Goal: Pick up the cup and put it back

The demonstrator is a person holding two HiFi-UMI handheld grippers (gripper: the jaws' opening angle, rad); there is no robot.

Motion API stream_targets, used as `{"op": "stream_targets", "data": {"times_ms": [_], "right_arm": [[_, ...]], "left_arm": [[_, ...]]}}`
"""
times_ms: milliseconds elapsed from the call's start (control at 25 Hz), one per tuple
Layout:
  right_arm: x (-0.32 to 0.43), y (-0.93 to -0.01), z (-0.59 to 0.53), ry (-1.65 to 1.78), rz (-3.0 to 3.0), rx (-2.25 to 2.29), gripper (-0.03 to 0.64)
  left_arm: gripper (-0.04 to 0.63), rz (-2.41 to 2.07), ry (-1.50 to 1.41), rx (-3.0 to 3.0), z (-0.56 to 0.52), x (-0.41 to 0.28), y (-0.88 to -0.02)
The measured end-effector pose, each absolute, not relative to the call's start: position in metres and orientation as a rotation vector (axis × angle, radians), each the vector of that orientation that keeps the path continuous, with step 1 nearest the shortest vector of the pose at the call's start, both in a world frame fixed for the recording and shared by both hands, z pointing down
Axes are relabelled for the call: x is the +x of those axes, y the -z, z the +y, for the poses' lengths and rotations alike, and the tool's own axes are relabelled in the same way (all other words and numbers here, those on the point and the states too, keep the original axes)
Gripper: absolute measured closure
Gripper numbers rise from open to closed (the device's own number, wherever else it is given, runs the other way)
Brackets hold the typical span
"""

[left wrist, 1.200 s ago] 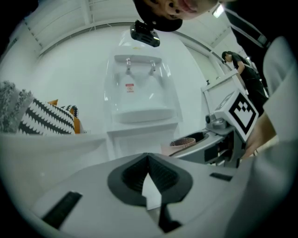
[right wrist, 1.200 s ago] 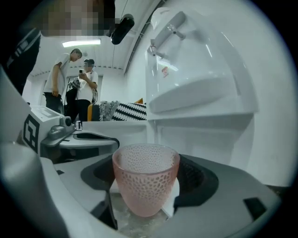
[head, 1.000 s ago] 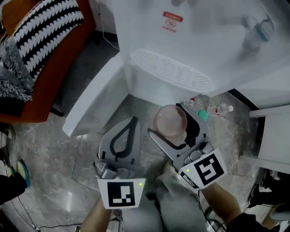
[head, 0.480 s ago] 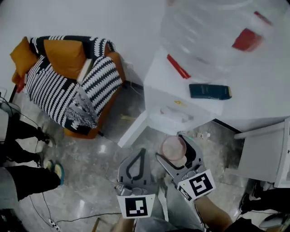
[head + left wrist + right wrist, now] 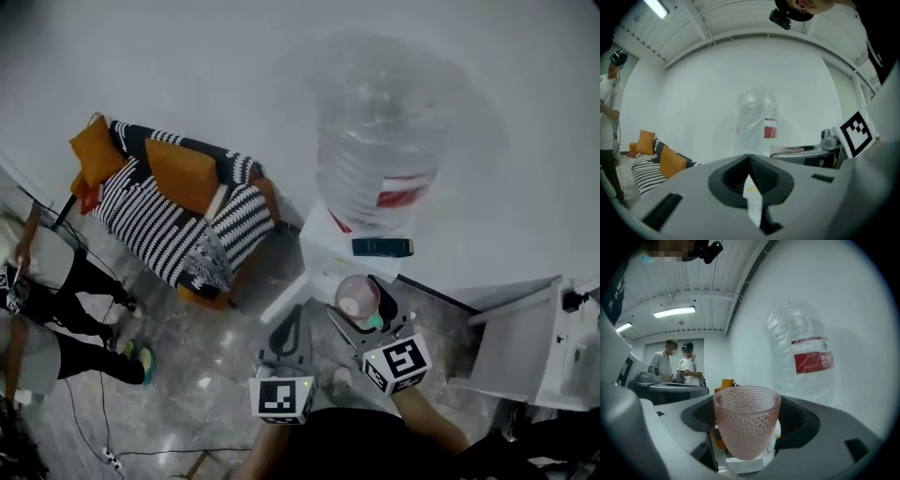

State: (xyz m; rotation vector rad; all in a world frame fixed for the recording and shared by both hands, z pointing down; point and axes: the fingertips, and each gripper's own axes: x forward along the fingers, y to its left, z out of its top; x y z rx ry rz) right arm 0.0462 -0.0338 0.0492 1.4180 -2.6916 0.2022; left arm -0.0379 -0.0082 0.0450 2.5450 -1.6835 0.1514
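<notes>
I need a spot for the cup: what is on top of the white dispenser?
A big clear water bottle and a dark flat box beside its base. The top of the dispenser under the bottle is covered.

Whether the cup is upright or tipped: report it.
Upright. The cup shows its open rim on top and level, narrower base below, clamped in the right gripper.

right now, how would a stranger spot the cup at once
Find the big clear water bottle on the white dispenser, then look just in front of it to the right tongs. Clamped upright between them is the cup: translucent pink with a dimpled wall, unlike the colourless bottle and the empty left tongs.
</notes>
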Motion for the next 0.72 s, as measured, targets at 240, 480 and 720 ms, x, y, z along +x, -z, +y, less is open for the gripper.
{"op": "stream_targets", "data": {"times_ms": [240, 480, 720], "right_arm": [[0.058, -0.031, -0.031, -0.174, -2.729, 1.383, 0.225], [0.057, -0.022, -0.028, -0.160, -2.759, 1.374, 0.225], [0.055, -0.030, -0.021, -0.175, -2.756, 1.343, 0.225]], "left_arm": [[0.583, -1.717, -0.117, 2.534, 0.004, -0.026, -0.028], [0.583, -1.740, -0.134, 2.511, 0.004, -0.028, -0.026], [0.583, -1.727, -0.150, 2.532, 0.005, -0.021, -0.026]]}}
